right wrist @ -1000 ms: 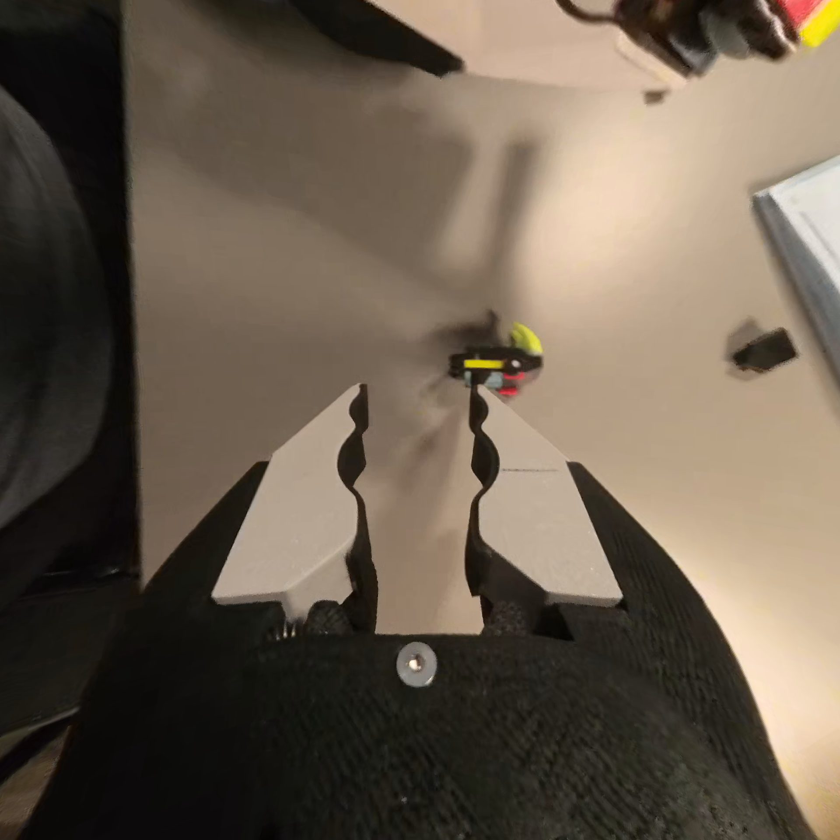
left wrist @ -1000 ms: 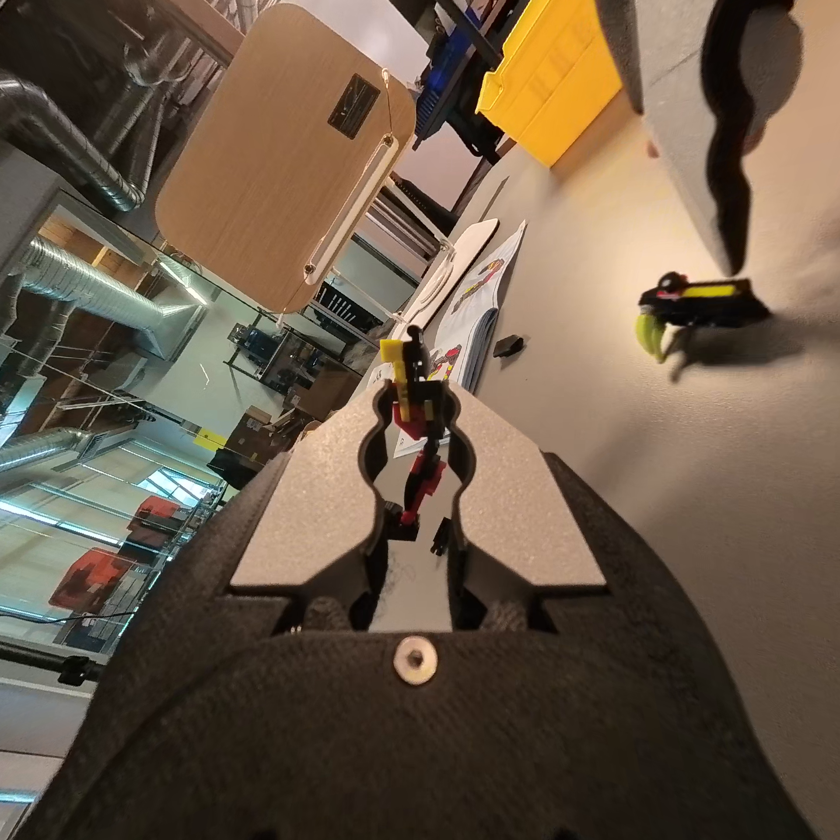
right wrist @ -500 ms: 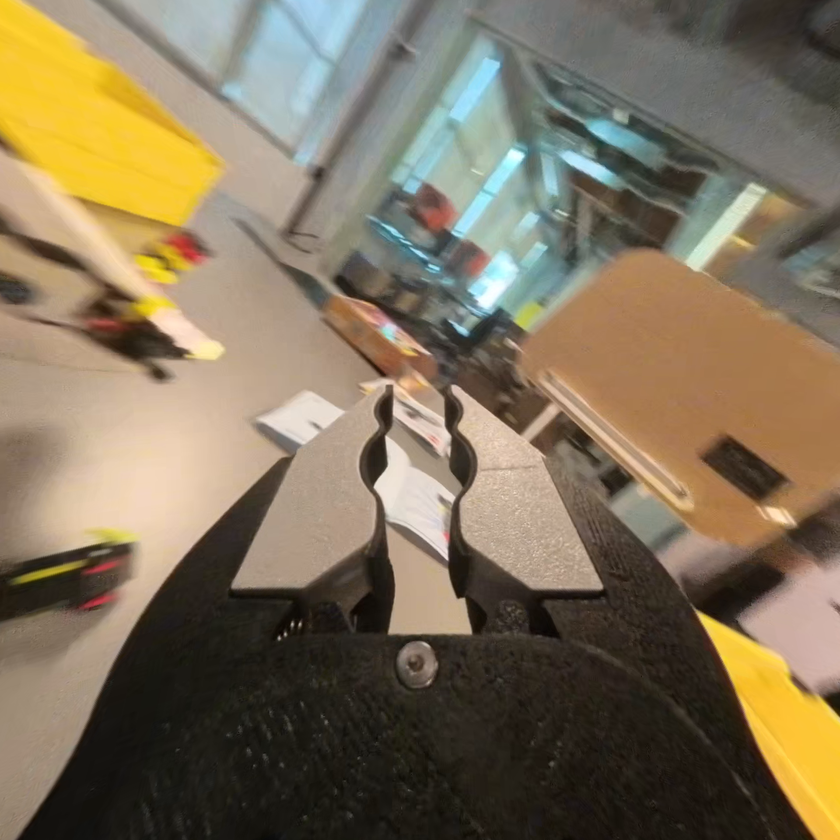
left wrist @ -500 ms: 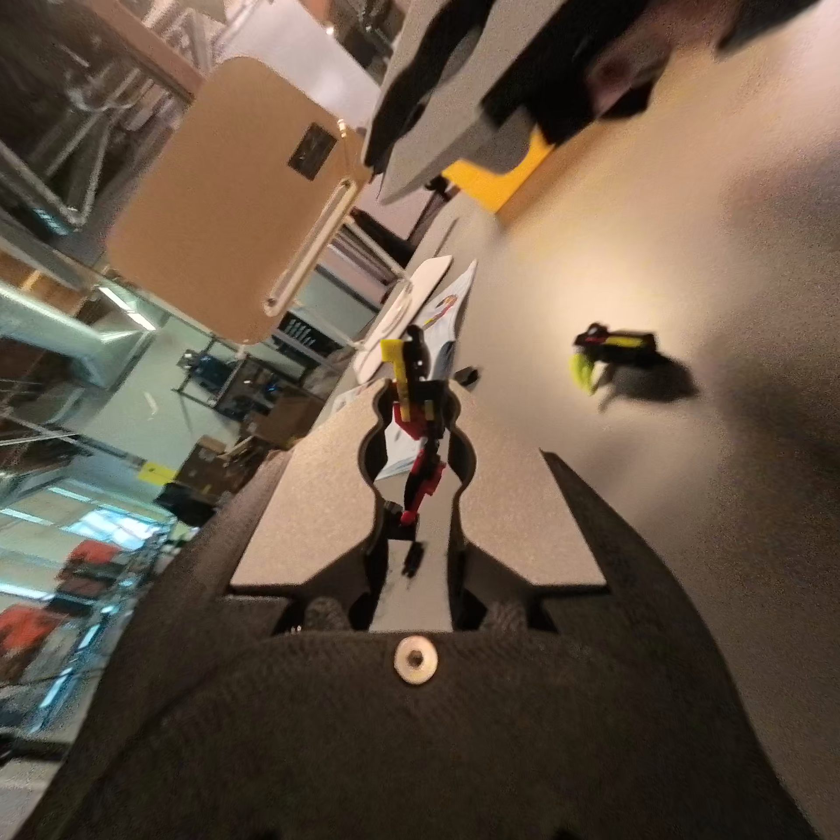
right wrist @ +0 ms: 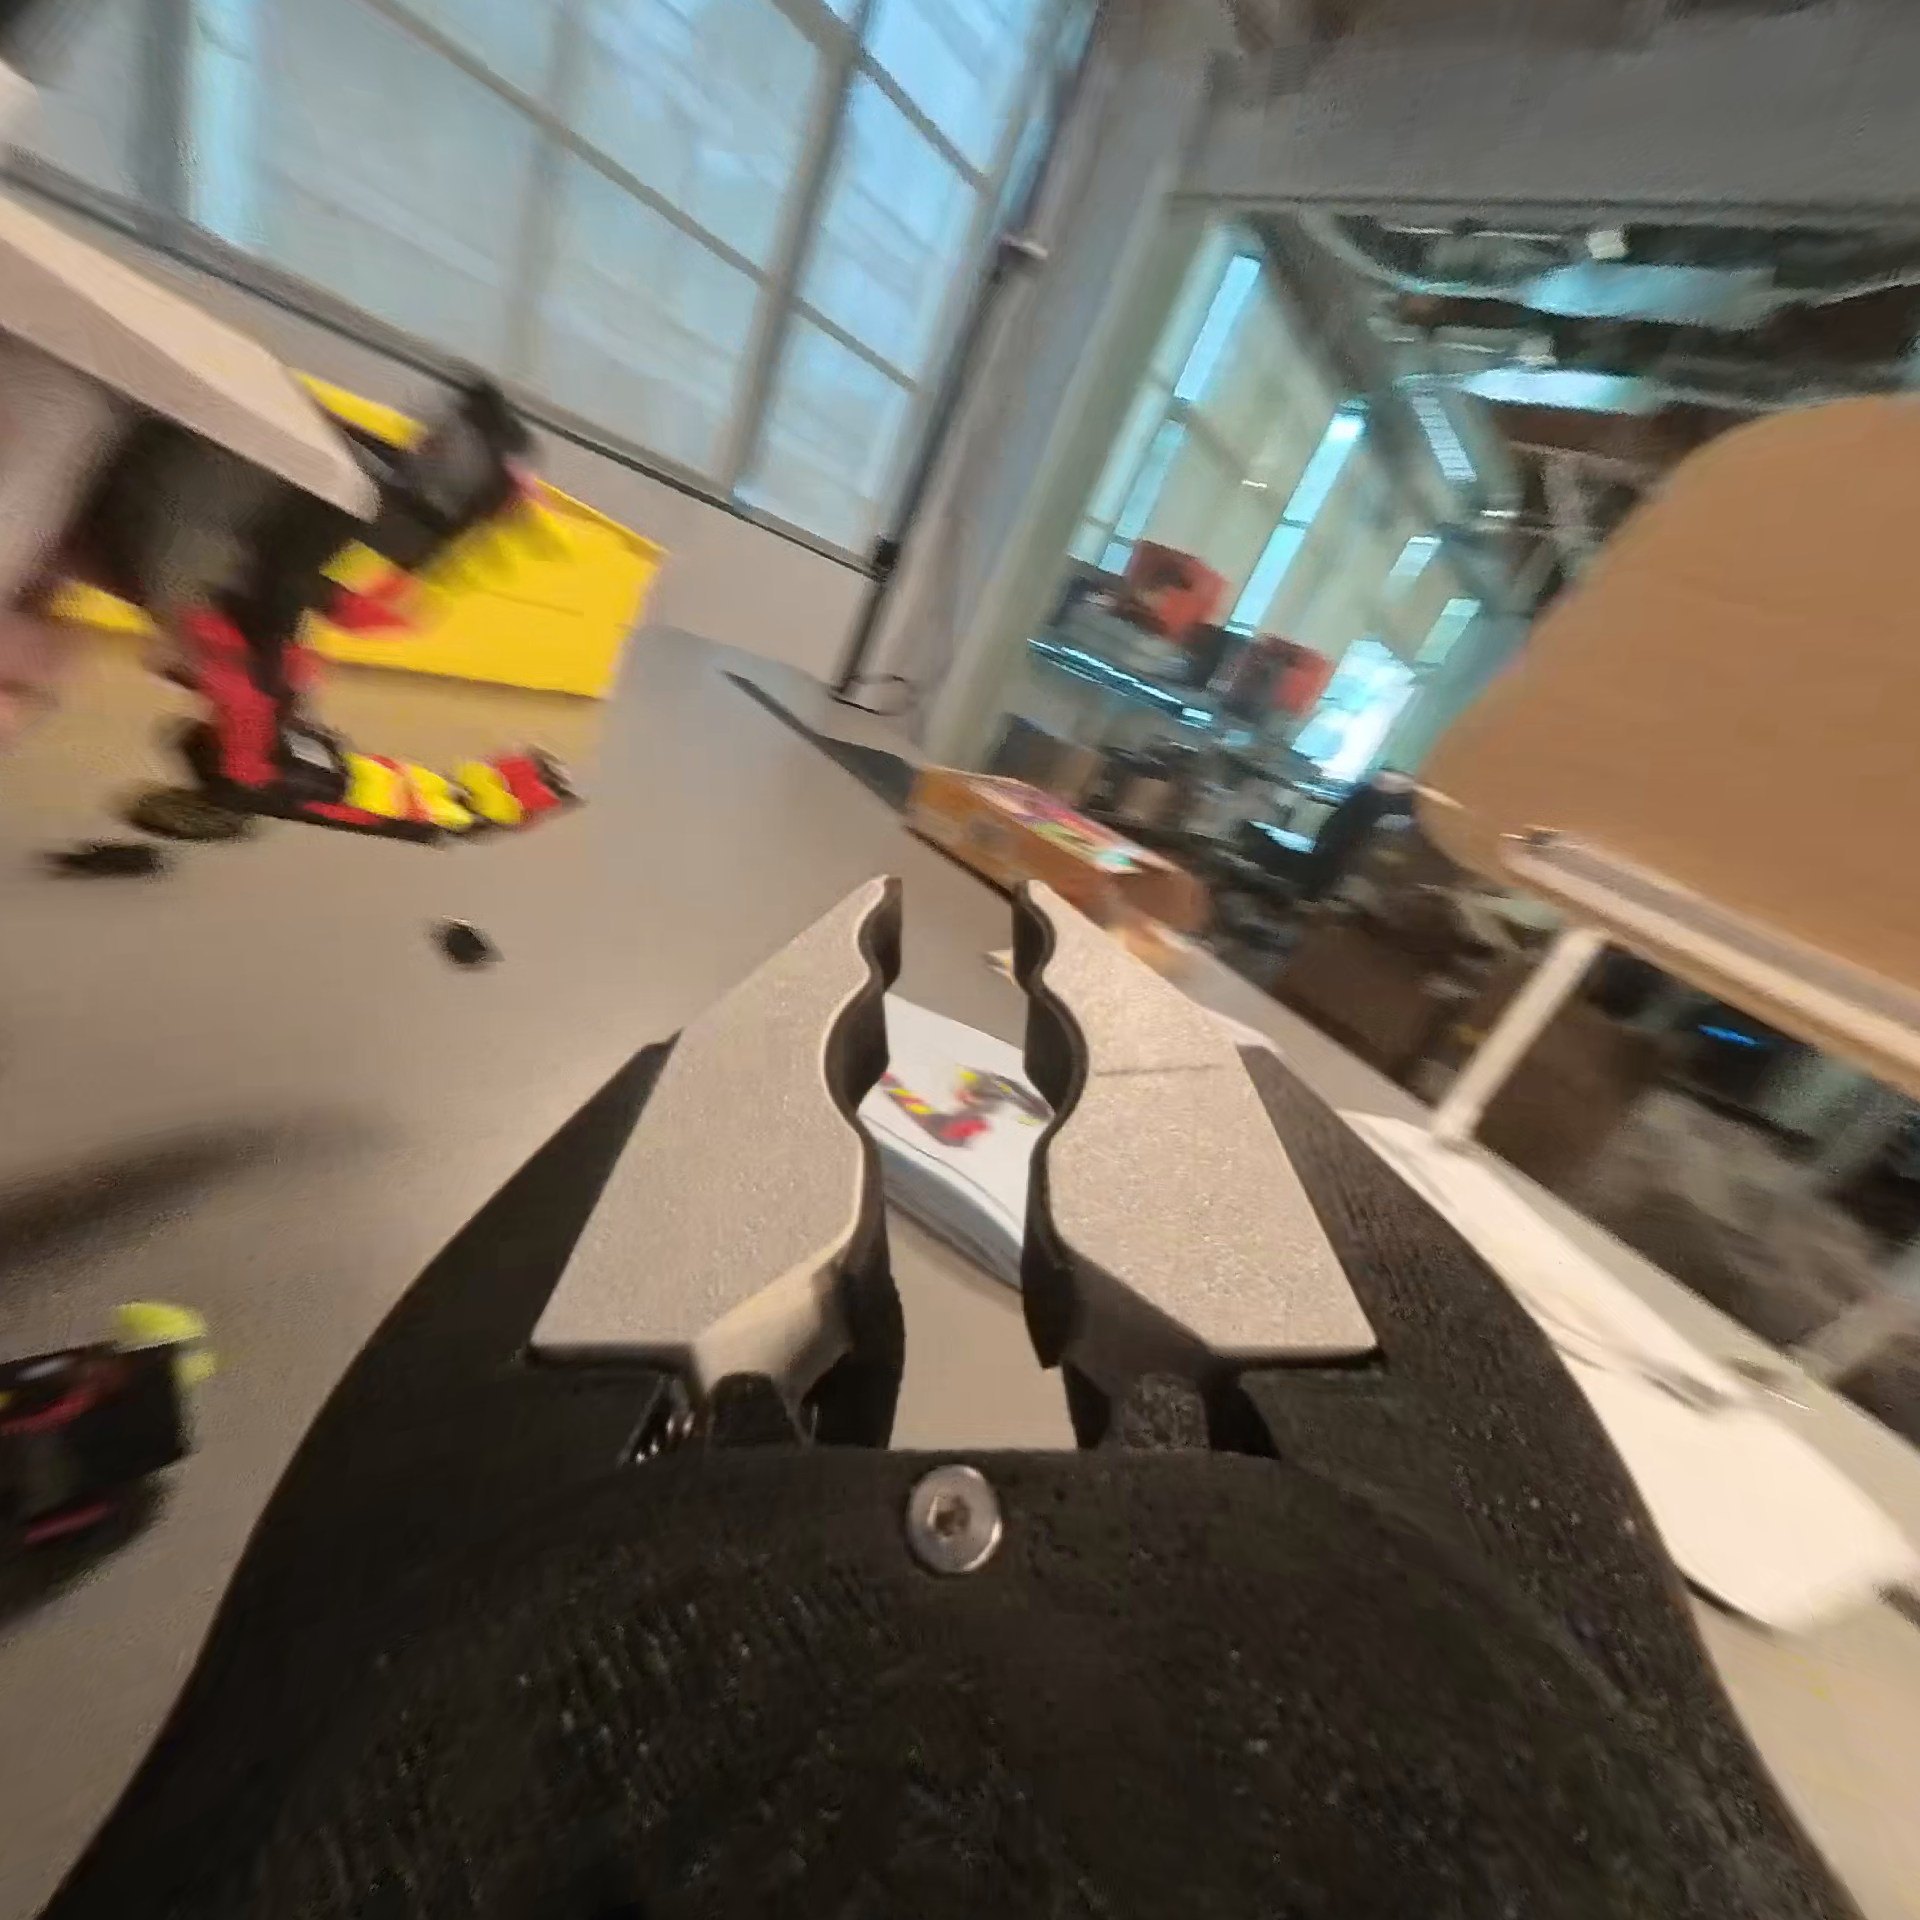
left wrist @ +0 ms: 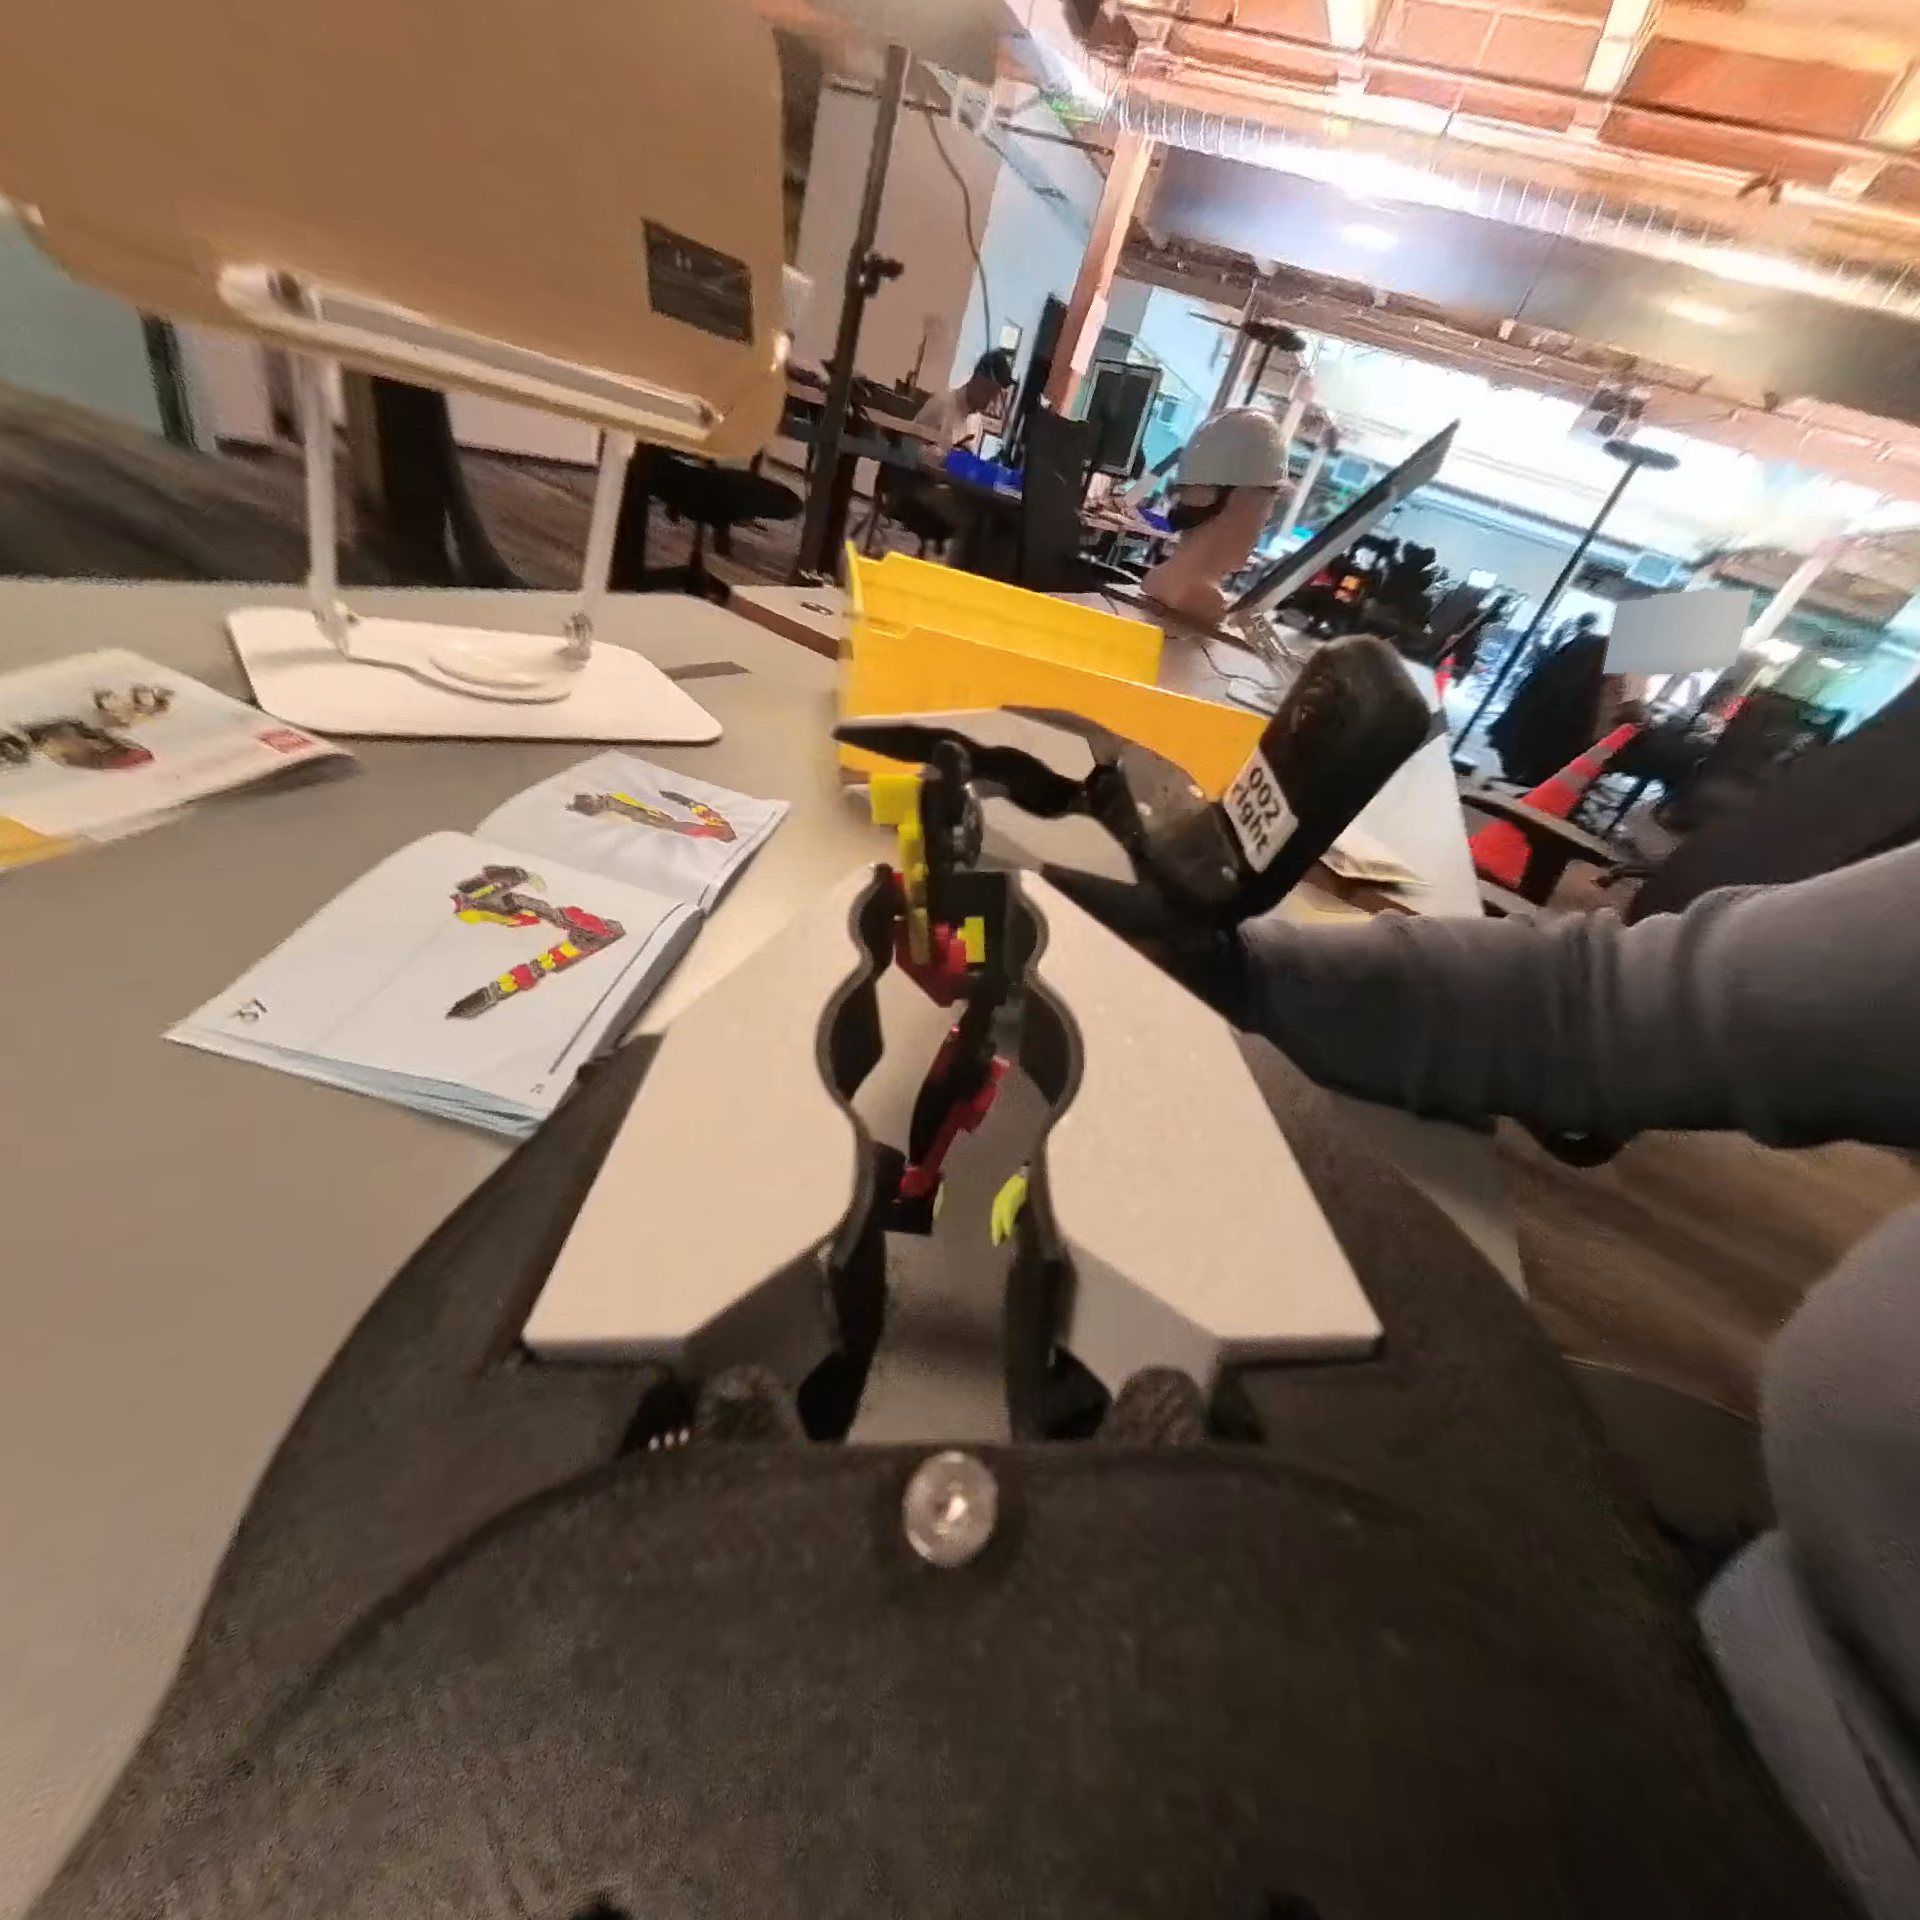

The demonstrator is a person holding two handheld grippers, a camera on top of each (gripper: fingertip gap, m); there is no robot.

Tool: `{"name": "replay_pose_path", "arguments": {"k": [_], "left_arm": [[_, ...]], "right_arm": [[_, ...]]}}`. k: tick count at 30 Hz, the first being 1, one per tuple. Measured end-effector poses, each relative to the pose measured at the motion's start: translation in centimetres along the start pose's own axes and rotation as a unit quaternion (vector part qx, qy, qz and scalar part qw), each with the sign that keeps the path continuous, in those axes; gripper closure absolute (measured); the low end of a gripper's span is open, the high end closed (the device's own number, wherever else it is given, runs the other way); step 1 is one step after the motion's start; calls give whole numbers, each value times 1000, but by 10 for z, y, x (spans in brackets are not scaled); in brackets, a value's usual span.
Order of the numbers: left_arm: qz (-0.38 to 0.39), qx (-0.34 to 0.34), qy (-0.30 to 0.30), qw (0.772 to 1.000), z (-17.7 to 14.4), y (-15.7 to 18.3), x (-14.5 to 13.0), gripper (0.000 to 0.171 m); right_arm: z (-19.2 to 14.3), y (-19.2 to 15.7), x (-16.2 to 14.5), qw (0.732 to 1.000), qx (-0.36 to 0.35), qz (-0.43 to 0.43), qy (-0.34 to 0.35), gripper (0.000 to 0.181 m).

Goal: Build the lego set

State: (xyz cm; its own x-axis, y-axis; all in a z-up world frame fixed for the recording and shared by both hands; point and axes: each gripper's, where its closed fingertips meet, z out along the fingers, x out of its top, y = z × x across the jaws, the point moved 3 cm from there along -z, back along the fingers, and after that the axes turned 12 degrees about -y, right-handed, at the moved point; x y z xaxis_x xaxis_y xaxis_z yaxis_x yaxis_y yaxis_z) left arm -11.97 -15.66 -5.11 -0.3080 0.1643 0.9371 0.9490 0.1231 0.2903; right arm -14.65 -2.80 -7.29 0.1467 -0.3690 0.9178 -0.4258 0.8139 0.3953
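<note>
Lego figure (left wrist: pixel 940 966) pinched upright between left gripper (left wrist: pixel 945 914) fingers; right gripper (right wrist: pixel 951 904) slightly parted, empty, at one o'clock; light, likely fragile at joints, best gripped mid-torso

My count on the tabletop (left wrist: pixel 156 1195)

I see two grippers, left (left wrist: pixel 945 883) and right (left wrist: pixel 914 740), three lego assemblies, two booklets (left wrist: pixel 436 977), one yellow bin (left wrist: pixel 997 665).

White sticker (left wrist: pixel 1260 819) with black print on the handle of the right tongs (left wrist: pixel 940 750), dark plate (left wrist: pixel 698 281) with faint marks on the tan board, small red logo square (left wrist: pixel 276 740) on a leaflet, page numbers on the open booklet (left wrist: pixel 488 945) on the table (left wrist: pixel 156 1174)
</note>
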Motion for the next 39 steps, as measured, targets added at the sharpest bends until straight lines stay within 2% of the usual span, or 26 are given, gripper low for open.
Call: {"name": "replay_pose_path", "arguments": {"k": [3,7,11,13,15,17,21,27,30,34,37,39], "left_arm": [[-31,2,-41,999,11,-19,-5,152],[-20,11,-99,995,31,-31,-17,152],[2,30,-120,992,47,-40,-23,152],[22,44,-121,991,51,-43,-25,152],[63,96,-85,990,49,-47,-21,152],[118,187,-15,975,38,-48,-9,152],[227,258,13,939,31,-35,-4,152],[272,269,43,923,37,-26,-6,152],[286,245,36,926,44,-22,-10,152],[321,179,9,930,57,-12,-18,152],[354,157,22,922,60,-4,-18,152],[352,135,39,926,57,2,-16,152]], "right_arm": [[-5,-4,8,990,110,74,49,164],[-10,-8,10,951,254,164,63,158],[-10,-8,10,943,275,177,65,156],[-11,-3,10,956,237,158,74,155],[-14,9,12,978,151,113,92,156],[-18,22,14,989,63,76,110,160],[-17,39,10,995,-46,26,85,170],[-20,40,6,996,-59,12,71,169],[-18,50,-1,994,-95,4,48,169],[-19,68,-8,985,-172,-18,13,172],[-23,82,-15,967,-248,-47,-27,172],[-26,91,-19,953,-292,-57,-53,173]]}}
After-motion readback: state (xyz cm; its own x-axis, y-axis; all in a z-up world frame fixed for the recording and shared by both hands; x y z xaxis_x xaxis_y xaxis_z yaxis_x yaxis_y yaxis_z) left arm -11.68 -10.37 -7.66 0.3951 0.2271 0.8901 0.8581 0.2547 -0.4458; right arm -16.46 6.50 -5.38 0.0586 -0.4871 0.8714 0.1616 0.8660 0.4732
